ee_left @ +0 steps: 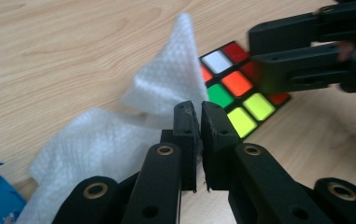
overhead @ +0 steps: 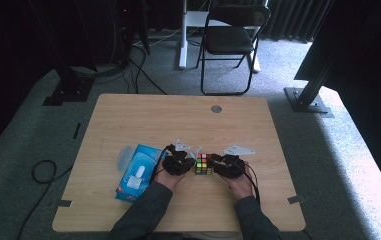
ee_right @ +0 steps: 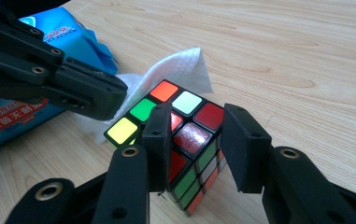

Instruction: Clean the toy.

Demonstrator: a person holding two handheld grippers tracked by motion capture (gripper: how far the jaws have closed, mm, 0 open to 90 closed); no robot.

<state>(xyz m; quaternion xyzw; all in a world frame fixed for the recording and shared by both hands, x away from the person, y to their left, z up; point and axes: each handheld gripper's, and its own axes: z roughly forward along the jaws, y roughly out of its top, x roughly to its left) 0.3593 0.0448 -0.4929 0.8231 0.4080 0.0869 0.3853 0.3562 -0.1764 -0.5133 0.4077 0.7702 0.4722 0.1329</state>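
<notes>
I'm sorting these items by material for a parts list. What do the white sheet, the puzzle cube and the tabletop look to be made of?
White sheet: soft embossed paper or nonwoven wipe, matte, by its dimpled texture and limp folds.
Puzzle cube: black plastic body with glossy coloured tiles or stickers; glare shows on the red ones.
Tabletop: light wood or wood-look laminate, smooth, with visible grain; which one is unclear.

Lab: metal frame posts (overhead: pixel 312 80), floor cables (overhead: pixel 43 172), folding chair (overhead: pixel 230 37).

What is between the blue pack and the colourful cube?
A white wipe lies between the blue pack and the cube, held by the left gripper. The right gripper view shows it best.
</notes>
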